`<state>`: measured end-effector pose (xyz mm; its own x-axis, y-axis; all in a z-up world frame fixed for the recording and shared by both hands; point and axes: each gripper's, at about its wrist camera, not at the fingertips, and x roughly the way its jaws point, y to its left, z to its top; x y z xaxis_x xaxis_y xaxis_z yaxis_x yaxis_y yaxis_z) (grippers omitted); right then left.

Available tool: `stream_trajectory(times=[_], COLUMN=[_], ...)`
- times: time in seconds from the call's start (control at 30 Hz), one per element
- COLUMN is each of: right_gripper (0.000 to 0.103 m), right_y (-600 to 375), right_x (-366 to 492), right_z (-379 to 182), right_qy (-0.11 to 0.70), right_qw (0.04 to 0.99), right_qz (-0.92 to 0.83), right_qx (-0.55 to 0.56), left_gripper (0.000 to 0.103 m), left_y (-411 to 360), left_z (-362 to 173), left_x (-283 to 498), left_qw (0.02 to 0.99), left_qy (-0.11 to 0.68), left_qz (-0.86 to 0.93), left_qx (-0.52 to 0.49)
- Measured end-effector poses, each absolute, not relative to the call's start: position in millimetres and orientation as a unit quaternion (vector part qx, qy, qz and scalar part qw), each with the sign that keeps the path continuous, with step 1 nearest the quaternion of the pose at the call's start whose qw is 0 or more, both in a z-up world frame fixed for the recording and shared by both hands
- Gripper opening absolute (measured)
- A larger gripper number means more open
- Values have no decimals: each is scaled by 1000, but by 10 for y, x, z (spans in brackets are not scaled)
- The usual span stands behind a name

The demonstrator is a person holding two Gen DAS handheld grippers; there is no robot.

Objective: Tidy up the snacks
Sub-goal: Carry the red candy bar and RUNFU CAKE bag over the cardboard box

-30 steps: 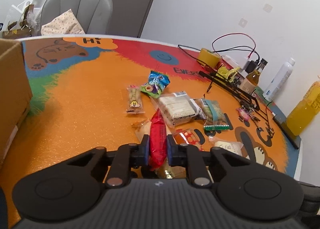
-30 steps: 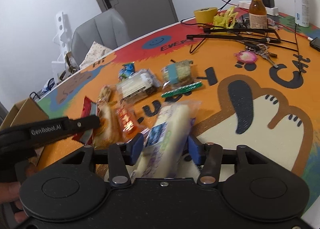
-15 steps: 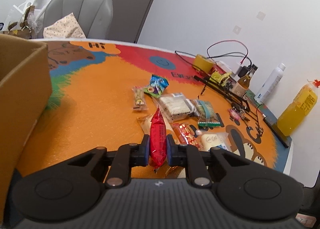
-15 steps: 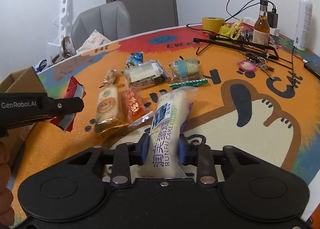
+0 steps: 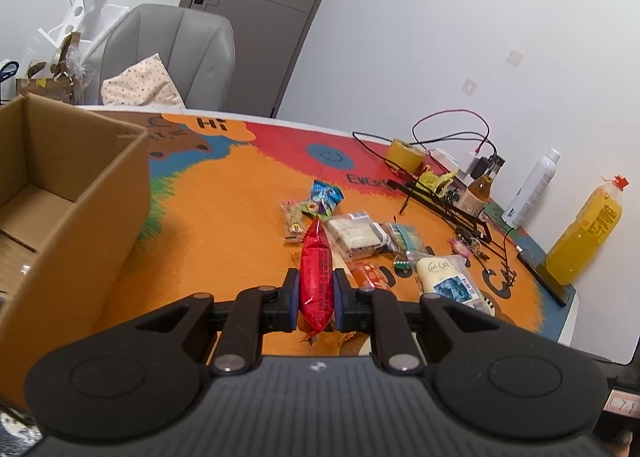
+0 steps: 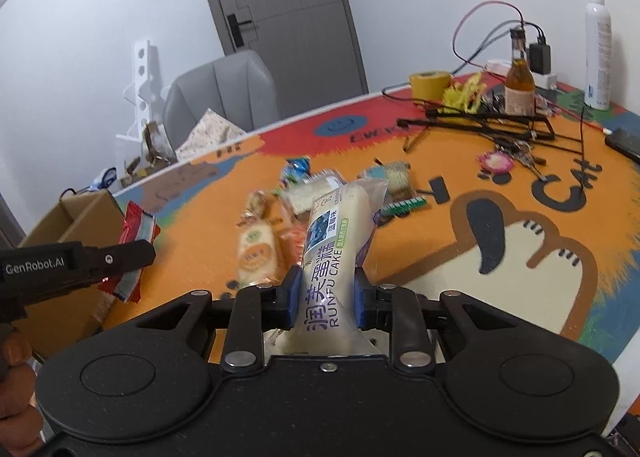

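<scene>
Left gripper (image 5: 316,293) fingers clamped on a red snack packet (image 5: 316,277) right of the cardboard box (image 5: 68,209), right gripper (image 6: 325,297) fingers pinching a Runfu cake pack (image 6: 332,253) above the counter (image 6: 500,241)

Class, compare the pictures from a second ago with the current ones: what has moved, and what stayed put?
The left gripper carried the red snack packet up and toward the cardboard box. The right gripper closed on the white cake packet and lifted it. The other snacks on the table stayed put.
</scene>
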<state>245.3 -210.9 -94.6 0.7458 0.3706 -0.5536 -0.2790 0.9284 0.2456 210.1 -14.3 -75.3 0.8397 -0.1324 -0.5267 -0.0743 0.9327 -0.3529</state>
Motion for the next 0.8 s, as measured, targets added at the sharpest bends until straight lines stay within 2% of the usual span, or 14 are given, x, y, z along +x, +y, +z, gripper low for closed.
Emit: stream_trajectory(times=[0.8], right_gripper=[24], right_y=[-1434], right_x=[2346], right_z=[-508], right_qy=[267], right_qw=[933], right_qz=[228], right_qx=[78], left_gripper=[16], left_y=[518], left_z=[-391], left_x=[1759], left_qw=[953], left_qy=[232], left_qz=[13], left_qx=[-195])
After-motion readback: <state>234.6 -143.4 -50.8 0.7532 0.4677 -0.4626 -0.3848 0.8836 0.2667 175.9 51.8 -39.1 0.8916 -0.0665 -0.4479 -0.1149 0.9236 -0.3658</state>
